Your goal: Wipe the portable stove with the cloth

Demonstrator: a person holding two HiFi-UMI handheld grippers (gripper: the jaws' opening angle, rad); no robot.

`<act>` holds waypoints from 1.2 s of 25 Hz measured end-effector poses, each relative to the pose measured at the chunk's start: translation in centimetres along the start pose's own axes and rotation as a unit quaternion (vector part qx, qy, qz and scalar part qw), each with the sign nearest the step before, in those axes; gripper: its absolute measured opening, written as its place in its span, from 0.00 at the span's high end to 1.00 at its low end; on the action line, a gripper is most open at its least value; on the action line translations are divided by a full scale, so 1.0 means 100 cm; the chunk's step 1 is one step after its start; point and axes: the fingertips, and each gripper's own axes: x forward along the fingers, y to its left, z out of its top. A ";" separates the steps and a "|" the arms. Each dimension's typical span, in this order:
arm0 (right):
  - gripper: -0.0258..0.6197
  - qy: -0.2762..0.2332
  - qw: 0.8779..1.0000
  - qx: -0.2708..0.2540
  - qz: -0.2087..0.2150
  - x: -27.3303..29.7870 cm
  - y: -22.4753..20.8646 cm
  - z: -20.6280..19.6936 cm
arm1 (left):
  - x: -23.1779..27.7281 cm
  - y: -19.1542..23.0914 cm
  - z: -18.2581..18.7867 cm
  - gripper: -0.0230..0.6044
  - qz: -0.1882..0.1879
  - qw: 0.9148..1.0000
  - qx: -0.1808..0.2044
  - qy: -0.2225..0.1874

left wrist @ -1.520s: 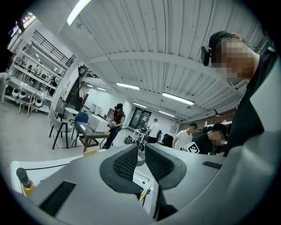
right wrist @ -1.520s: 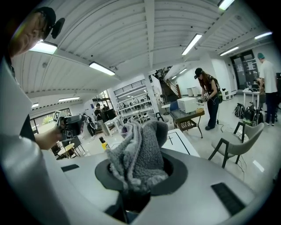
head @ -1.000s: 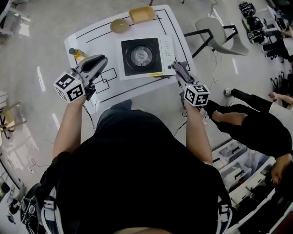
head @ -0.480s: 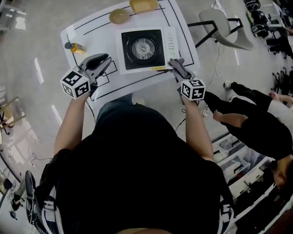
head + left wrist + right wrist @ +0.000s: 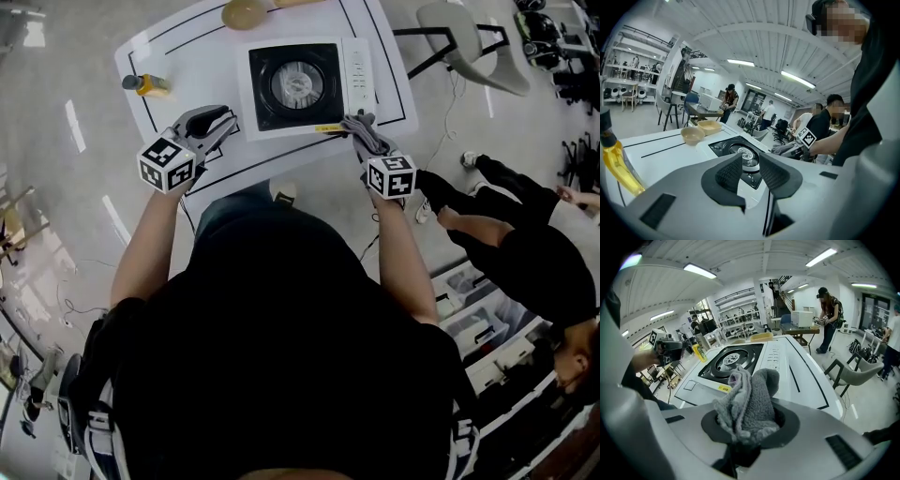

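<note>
Now: right gripper (image 5: 749, 426) jaws clamp the bunched grey cloth (image 5: 752, 390) at the portable stove's (image 5: 356, 75) near right corner. Left gripper (image 5: 750, 172) jaws, just opening, stand slightly apart, empty. Risk: unbraced stove may slide on the surface (image 5: 187, 70); cloth may snag the burner (image 5: 297, 81).

left gripper (image 5: 216, 123) + right gripper (image 5: 372, 146) both came down twd the table (image 5: 187, 61). left jaws just been opening, nothing btwn them. cloth (image 5: 359, 127) now at the stove (image 5: 295, 117) front corner.

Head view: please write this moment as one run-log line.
left tongs: just opening, empty | right tongs: shut on cloth | cloth: by near corner of stove
</note>
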 end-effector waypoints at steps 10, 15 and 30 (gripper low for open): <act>0.79 0.008 1.000 -0.016 0.001 0.012 0.005 -0.010 | 0.028 0.004 -0.059 0.65 -0.013 0.997 0.028 0.066; 0.79 0.018 0.999 -0.028 0.017 0.018 0.021 -0.014 | 0.039 0.001 -0.084 0.60 -0.026 0.994 0.048 0.094; 0.79 0.044 0.992 -0.075 0.096 0.044 0.093 -0.020 | 0.057 -0.001 -0.122 0.48 -0.035 0.985 0.102 0.136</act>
